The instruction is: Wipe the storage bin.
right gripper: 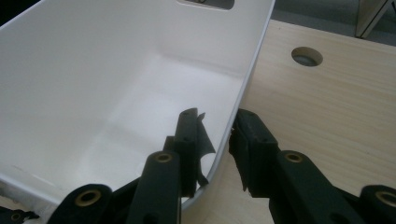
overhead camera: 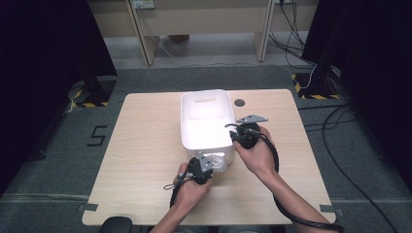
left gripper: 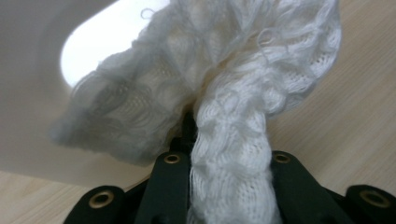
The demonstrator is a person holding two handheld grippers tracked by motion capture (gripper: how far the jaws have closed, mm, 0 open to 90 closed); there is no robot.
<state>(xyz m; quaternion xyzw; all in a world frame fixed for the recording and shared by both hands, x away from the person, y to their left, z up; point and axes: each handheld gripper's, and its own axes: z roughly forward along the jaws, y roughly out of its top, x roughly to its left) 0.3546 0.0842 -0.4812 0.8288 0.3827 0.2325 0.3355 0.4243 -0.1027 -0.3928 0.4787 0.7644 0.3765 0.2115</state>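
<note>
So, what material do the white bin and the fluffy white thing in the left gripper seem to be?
The white bin looks like smooth, slightly glossy plastic: thin moulded wall, soft reflections. The fluffy white thing looks like knitted yarn, probably wool or acrylic: visible stitches and loose fibres.

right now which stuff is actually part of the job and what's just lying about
In the job:
- white knitted cloth, clamped in the left claw
- white bin, its right wall between the right claw jaws, a gap showing at the outer pad
- table bearing them

Lying about:
- cables on the floor
- wooden furniture legs beyond the table
</note>
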